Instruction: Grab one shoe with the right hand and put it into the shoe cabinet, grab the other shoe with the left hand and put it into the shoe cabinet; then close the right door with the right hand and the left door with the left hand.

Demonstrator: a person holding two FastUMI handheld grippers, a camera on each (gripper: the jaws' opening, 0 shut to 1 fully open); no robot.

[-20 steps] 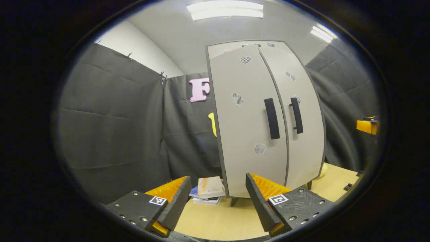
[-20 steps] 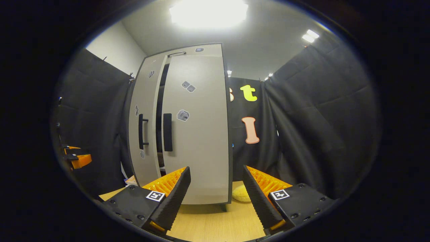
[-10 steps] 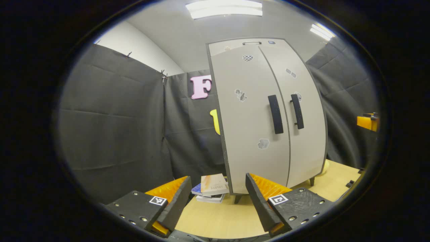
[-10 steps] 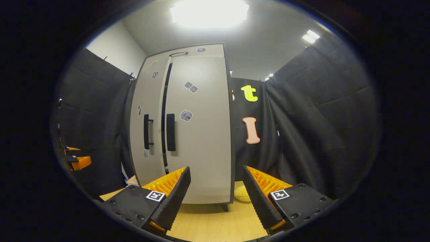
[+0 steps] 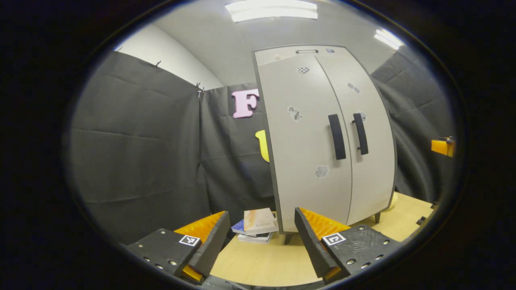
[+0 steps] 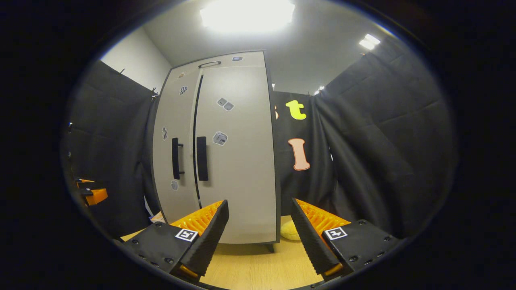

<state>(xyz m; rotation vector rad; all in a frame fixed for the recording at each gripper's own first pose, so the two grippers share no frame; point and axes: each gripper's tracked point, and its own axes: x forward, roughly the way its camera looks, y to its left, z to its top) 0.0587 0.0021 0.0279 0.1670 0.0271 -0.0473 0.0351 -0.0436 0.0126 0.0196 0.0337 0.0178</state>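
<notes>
On the booth's wooden table (image 6: 250,268), the shoe cabinet (image 6: 217,149) at eleven o'clock had narrowed its door gap to a sliver over the last second, so the task looked nearly done, with the left gripper (image 5: 260,233) and right gripper (image 6: 258,225) both wide and empty.

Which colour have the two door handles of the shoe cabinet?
The door handles are black, on pale grey doors. The left gripper view shows them best.

The shoe cabinet (image 5: 322,137) ahead of the left tongs (image 5: 260,241) is light grey with dark edges and black handles (image 5: 337,137). The counter (image 6: 258,268) below the right tongs (image 6: 258,235) is light wood-coloured, and the sponge (image 6: 288,231) between their tips is pale yellow.
</notes>
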